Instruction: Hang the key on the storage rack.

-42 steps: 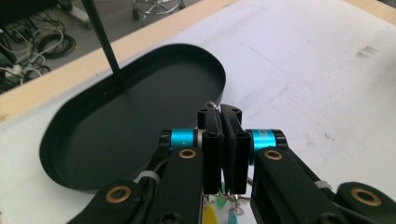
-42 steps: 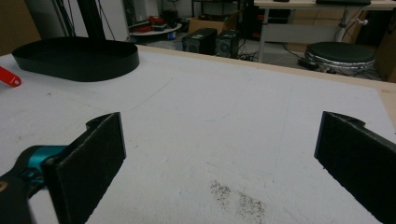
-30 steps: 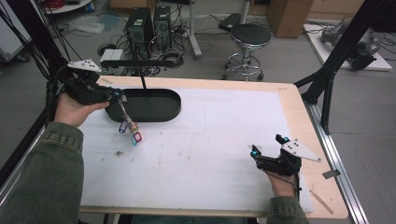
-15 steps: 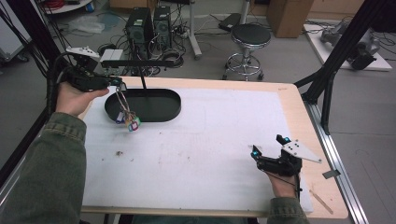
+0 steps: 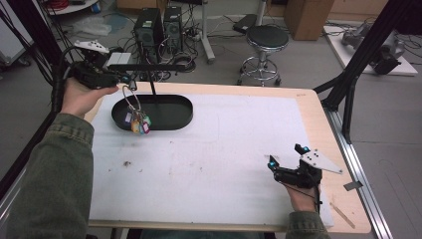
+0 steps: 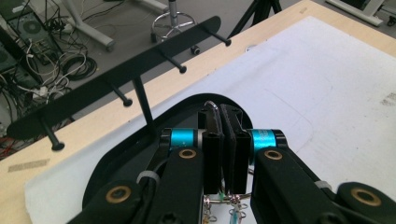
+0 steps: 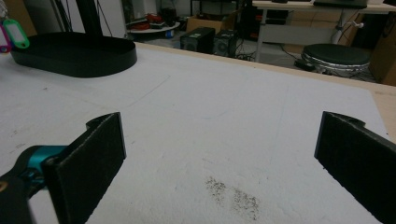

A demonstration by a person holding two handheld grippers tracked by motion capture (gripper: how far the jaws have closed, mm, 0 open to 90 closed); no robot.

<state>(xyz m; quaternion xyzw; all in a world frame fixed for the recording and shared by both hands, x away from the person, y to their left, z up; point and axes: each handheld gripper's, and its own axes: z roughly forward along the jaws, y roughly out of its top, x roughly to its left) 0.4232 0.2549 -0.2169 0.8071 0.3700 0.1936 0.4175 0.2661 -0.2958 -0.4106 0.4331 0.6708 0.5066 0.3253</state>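
Above the table's far left corner, in the high view, the left gripper (image 5: 125, 79) is clenched on a metal key ring (image 5: 130, 97), from which several coloured key tags (image 5: 138, 124) hang over the black oval tray (image 5: 166, 112) that forms the base of a key rack. The rack's horizontal bar (image 5: 149, 66) sits just beside the gripper tips. The right gripper (image 5: 281, 167) rests near the table's right front edge, well apart from all this, released and holding nothing. The step in hand looks like hanging the ring on the rack.

In the left gripper view, the jaws are pressed together on the ring's wire loop (image 6: 212, 106), with the tags dangling below them. The bar's pegs (image 6: 123, 98) jut out ahead. The next move probably calls for bringing the loop's open part over a peg tip, then sliding it on before letting go.

In the right gripper view, the jaws stand wide apart over the white mat (image 7: 224, 126); the tray (image 7: 74, 55) lies far off, and a green tag (image 7: 17, 32) shows at the upper left corner. No writing or brand is readable on the tags or anywhere else.
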